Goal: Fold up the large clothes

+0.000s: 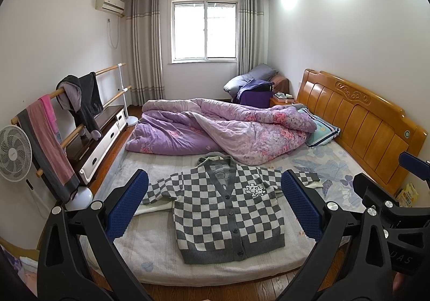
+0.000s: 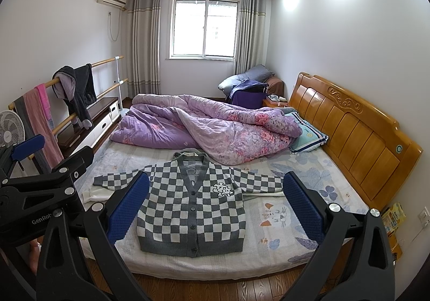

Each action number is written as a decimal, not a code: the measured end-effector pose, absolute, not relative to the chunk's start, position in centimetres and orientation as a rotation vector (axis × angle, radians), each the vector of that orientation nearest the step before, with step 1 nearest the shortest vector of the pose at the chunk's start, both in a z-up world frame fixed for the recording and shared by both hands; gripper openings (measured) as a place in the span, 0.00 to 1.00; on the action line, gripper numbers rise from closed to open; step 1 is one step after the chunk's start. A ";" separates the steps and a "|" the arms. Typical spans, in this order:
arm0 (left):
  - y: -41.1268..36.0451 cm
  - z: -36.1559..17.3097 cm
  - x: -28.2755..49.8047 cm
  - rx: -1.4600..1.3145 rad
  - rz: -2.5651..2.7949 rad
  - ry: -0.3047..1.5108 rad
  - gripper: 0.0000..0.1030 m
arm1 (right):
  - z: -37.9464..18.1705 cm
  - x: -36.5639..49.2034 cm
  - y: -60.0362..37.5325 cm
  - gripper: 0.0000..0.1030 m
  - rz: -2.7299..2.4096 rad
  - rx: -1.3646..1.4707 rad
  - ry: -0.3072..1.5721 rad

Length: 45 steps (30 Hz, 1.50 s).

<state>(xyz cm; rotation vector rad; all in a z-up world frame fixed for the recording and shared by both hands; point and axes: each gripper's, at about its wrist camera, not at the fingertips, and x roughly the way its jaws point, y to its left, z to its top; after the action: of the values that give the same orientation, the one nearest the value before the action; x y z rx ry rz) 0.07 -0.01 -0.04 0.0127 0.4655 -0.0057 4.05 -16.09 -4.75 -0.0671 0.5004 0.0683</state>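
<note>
A grey and white checkered cardigan (image 1: 225,215) lies flat, buttoned and face up on the bed (image 1: 150,252), sleeves spread to both sides. It also shows in the right wrist view (image 2: 190,209). My left gripper (image 1: 215,206) is open and empty, held above the near bed edge, apart from the cardigan. My right gripper (image 2: 216,206) is open and empty too, at about the same height. The right gripper's body shows at the right edge of the left wrist view (image 1: 389,206).
A crumpled purple floral duvet (image 1: 223,128) fills the far half of the bed, touching the cardigan's collar. A wooden headboard (image 1: 362,123) and pillow (image 1: 322,128) stand right. A clothes rail (image 1: 72,102), fan (image 1: 13,153) and low cabinet (image 1: 99,139) stand left. Wooden floor (image 1: 215,291) lies below.
</note>
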 end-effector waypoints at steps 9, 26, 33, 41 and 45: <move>0.0 0.0 0.1 0.014 -0.005 0.465 0.95 | -4.5 4.0 -15.9 0.93 0.067 -0.067 0.499; 0.3 -0.4 -0.1 0.013 -0.005 0.468 0.95 | -4.6 3.9 -15.8 0.93 0.065 -0.068 0.498; 0.4 -0.7 -0.2 0.011 -0.007 0.470 0.95 | -4.7 4.0 -15.7 0.93 0.065 -0.068 0.500; 0.4 -0.7 -0.1 0.011 -0.008 0.473 0.95 | -4.8 4.1 -15.5 0.93 0.064 -0.069 0.505; 0.7 -1.1 0.0 0.014 -0.005 0.474 0.95 | -4.9 4.2 -15.4 0.93 0.065 -0.068 0.507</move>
<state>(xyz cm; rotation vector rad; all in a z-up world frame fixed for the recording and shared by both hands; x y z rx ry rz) 0.04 0.74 -1.05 0.0135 0.4735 -0.0055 4.19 -15.41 -4.90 -0.0680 0.5066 0.0654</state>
